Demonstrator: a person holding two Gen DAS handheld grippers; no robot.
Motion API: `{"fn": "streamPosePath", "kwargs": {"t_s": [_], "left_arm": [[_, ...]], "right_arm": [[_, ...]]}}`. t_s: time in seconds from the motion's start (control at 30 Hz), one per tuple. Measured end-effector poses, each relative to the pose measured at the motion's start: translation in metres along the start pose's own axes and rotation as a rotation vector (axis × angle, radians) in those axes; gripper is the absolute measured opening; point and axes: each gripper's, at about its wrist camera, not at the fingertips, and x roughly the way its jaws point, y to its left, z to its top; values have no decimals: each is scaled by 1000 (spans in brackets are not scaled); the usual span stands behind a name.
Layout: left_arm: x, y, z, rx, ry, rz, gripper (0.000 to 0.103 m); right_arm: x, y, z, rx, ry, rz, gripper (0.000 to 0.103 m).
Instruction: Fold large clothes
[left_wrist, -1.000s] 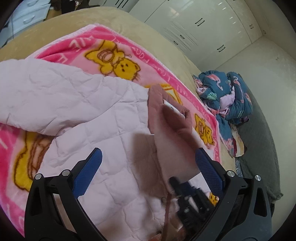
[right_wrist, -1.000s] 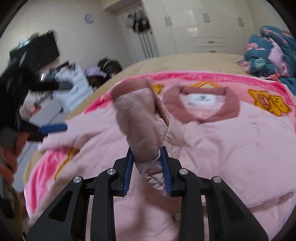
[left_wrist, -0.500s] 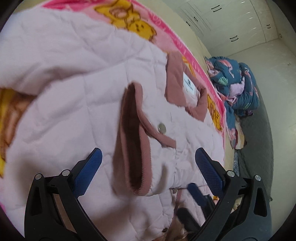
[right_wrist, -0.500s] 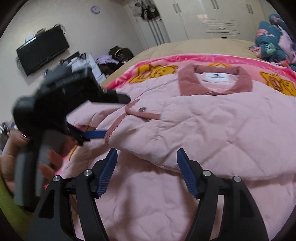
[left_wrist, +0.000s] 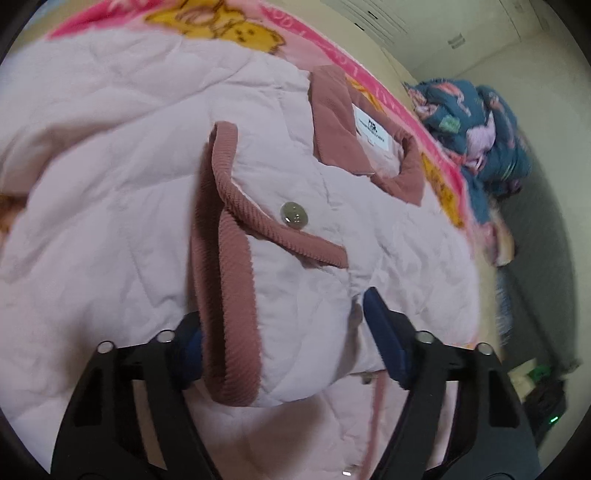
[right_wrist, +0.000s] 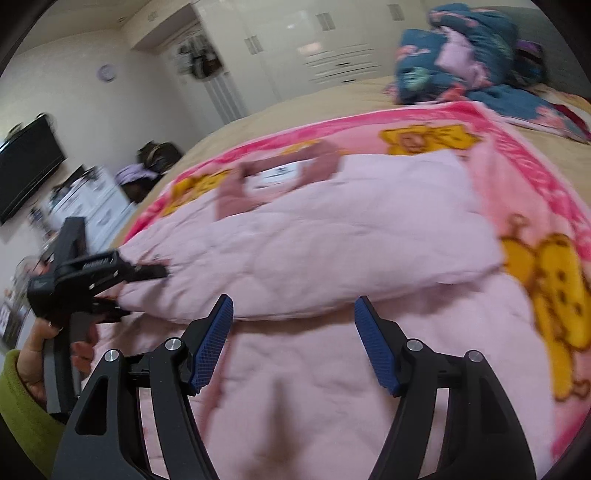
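Pale-pink quilted jacket (left_wrist: 122, 177) with dusty-rose corduroy trim lies spread over a pink cartoon-print blanket (right_wrist: 532, 206) on the bed, its collar (left_wrist: 343, 125) at the far end. The left gripper (left_wrist: 284, 328) straddles the folded sleeve's ribbed cuff (left_wrist: 229, 295): its jaws have just been closing and now bracket the cuff end, the blue pads (left_wrist: 384, 332) at its sides, though whether they press yet I cannot tell. The right gripper (right_wrist: 293, 343) hangs with jaws apart and nothing between them, above the jacket's lower body just short of the sleeve's folded edge. That sleeve runs crosswise in the right wrist view, its cuff at the left gripper (right_wrist: 122, 291), so the left hand (right_wrist: 44, 354) is clearly the nearer for any adjustment. A second ago the right gripper pinched this cuff aloft and the left stood wide open; since then the sleeve has been laid across the body and the right has let go.
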Motion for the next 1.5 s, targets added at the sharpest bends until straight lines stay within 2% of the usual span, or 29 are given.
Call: {"fn": "streamPosePath", "kwargs": {"t_s": [0.03,0.07,0.1,0.13,0.23,0.43,0.53,0.63,0.73,0.87,0.97,1.1,1.33,1.5], "left_arm": [[-1,-3,1,25,-11,9,47],[-4,-7,2,49,-22,14,43],[-6,-9,3,65,-30,20,34],[-11,-13,6,92,-48,31,19],[-31,-25,14,129,-99,-1,12],[-88,-61,41,235,-261,-30,11],[-97,-65,47,285,-304,15,11],[-82,-53,48,289,-281,80,11],[-51,-29,46,254,-218,130,11],[-29,-1,41,215,-166,171,12],[-20,10,37,204,-148,187,12],[-13,15,31,207,-139,204,13],[-7,22,27,196,-125,215,19],[-5,22,26,201,-119,231,21]], "right_arm": [[-4,-8,0,8,-5,-24,67],[-8,-15,0,15,-13,-41,67],[-11,-21,-1,25,-18,-52,67],[-14,-28,-1,40,-23,-66,67],[-25,-44,-3,74,-40,-93,67],[-38,-54,5,105,-82,-92,67],[-39,-54,10,99,-95,-90,67],[-35,-50,15,79,-93,-100,67],[-28,-46,20,69,-87,-97,67],[-18,-32,35,6,-80,-101,68],[-6,-23,47,-41,-70,-110,75],[20,-22,56,-70,-28,-156,75],[72,-56,45,-9,128,-268,75],[80,-66,39,9,135,-270,75]]}}
